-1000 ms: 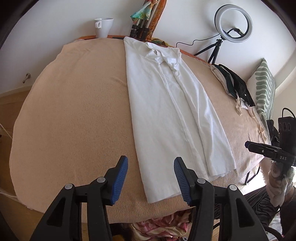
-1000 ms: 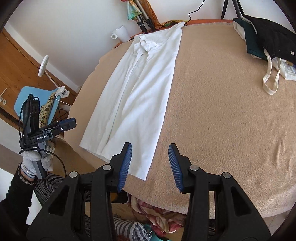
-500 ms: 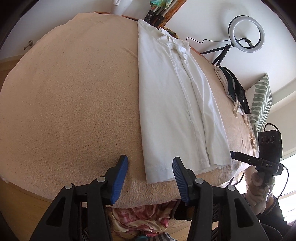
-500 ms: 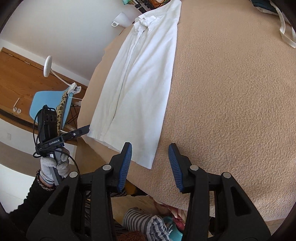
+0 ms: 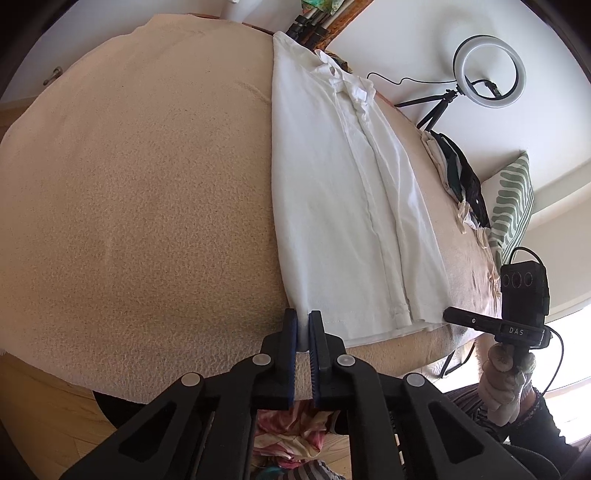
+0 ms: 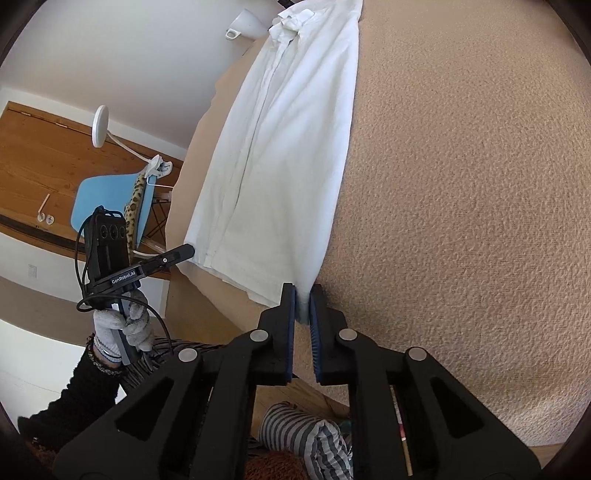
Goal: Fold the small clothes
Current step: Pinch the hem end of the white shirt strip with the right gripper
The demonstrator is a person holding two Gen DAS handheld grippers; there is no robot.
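Note:
A white collared shirt (image 5: 343, 206), folded lengthwise into a long strip, lies on a beige cloth-covered table (image 5: 147, 206), collar at the far end. My left gripper (image 5: 303, 321) is shut on the shirt's near left hem corner. My right gripper (image 6: 303, 295) is shut on the shirt's (image 6: 284, 147) near right hem corner. The right gripper also shows in the left wrist view (image 5: 452, 314) at the hem's right end, and the left gripper shows in the right wrist view (image 6: 186, 251) at the hem's left end.
A ring light on a tripod (image 5: 487, 70), a pile of dark and cream bags (image 5: 461, 177) and a green-patterned pillow (image 5: 511, 210) are at the table's right. A white mug (image 6: 245, 24) stands at the far edge. A blue chair (image 6: 110, 203) stands left of the table.
Both grippers moved down to the shirt's near hem and went from open to shut, each on one hem corner.

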